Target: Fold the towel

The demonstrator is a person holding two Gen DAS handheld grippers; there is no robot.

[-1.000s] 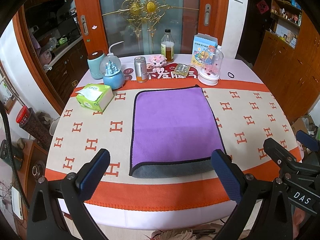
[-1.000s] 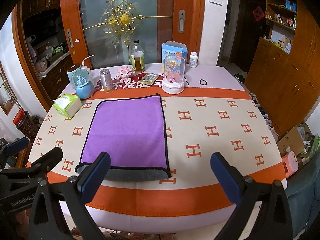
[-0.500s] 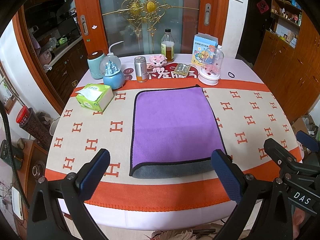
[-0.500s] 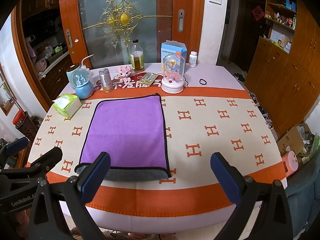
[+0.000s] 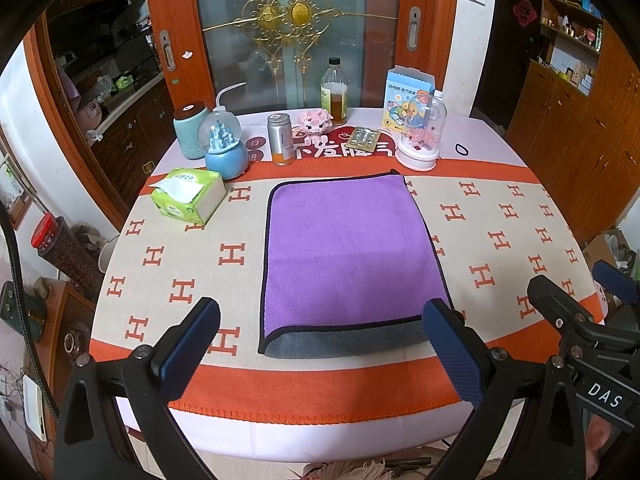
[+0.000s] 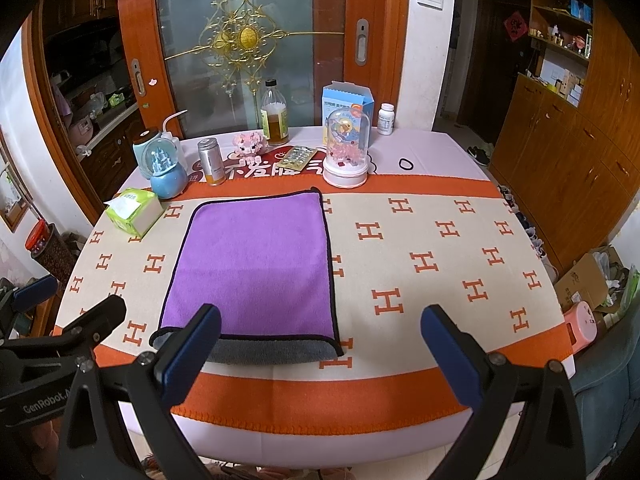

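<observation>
Purple towel [image 5: 348, 248] lies mid-tabletop, seemingly folded once (grey underside showing at near edge). Left gripper [image 5: 320, 344] and right gripper [image 6: 320, 344] hover spread wide, empty; further folds likely remain.

home dining room | clothed table [image 5: 500, 216] | ornate glass door [image 5: 296, 32] | wooden cabinets [image 6: 560, 152]
</observation>
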